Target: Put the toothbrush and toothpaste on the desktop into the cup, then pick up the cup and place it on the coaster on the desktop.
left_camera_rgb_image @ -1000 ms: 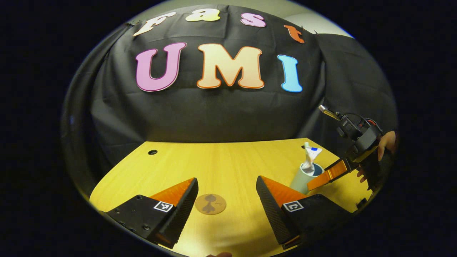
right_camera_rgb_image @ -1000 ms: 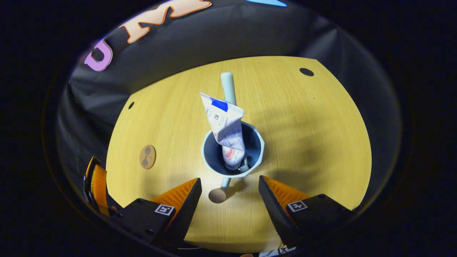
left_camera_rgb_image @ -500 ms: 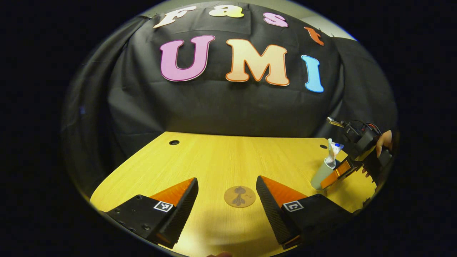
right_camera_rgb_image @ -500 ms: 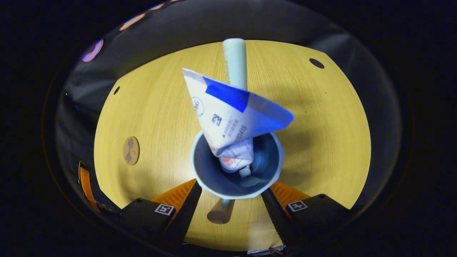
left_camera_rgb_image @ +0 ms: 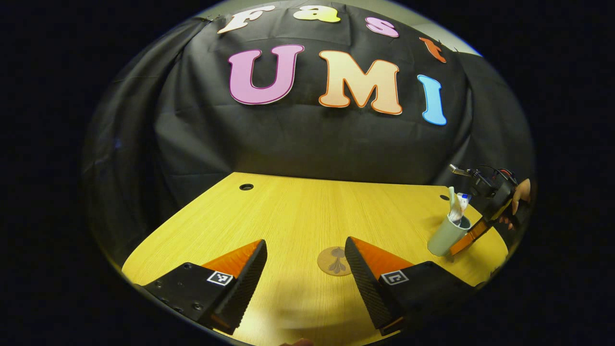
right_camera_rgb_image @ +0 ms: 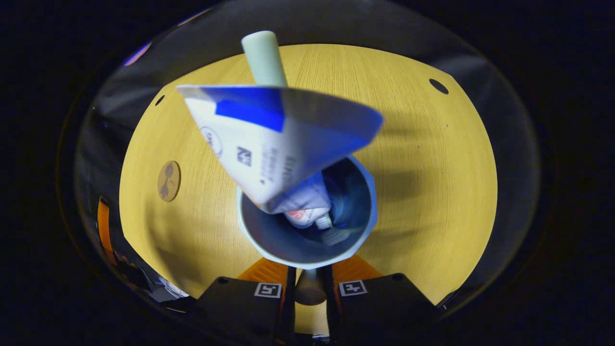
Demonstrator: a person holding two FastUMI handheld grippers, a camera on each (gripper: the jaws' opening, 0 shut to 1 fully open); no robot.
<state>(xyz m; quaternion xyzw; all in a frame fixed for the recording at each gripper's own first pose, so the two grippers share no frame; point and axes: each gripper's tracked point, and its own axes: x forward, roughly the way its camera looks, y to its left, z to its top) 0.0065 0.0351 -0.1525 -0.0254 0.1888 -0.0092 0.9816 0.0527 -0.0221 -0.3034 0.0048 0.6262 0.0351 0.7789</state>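
right gripper view: right gripper (right_camera_rgb_image: pixel 307 288) clamps the cup (right_camera_rgb_image: pixel 307 250); left gripper (left_camera_rgb_image: pixel 305 274) gapes.

Toothbrush (right_camera_rgb_image: pixel 263 57) mostly hidden behind toothpaste (right_camera_rgb_image: pixel 278 144), cup (right_camera_rgb_image: pixel 307 250) hid right gripper (right_camera_rgb_image: pixel 307 288) fingertips, coaster (left_camera_rgb_image: pixel 335 260) partly behind left gripper (left_camera_rgb_image: pixel 305 269).

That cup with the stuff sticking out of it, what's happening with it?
A person is working with a hand-held gripper in each hand. The toothpaste and toothbrush are already in the cup. The right gripper has its fingers closed around the cup's handle, at the right end of the desktop. The cup is not yet on the coaster, which lies bare near the left gripper; that gripper is open and holds nothing.
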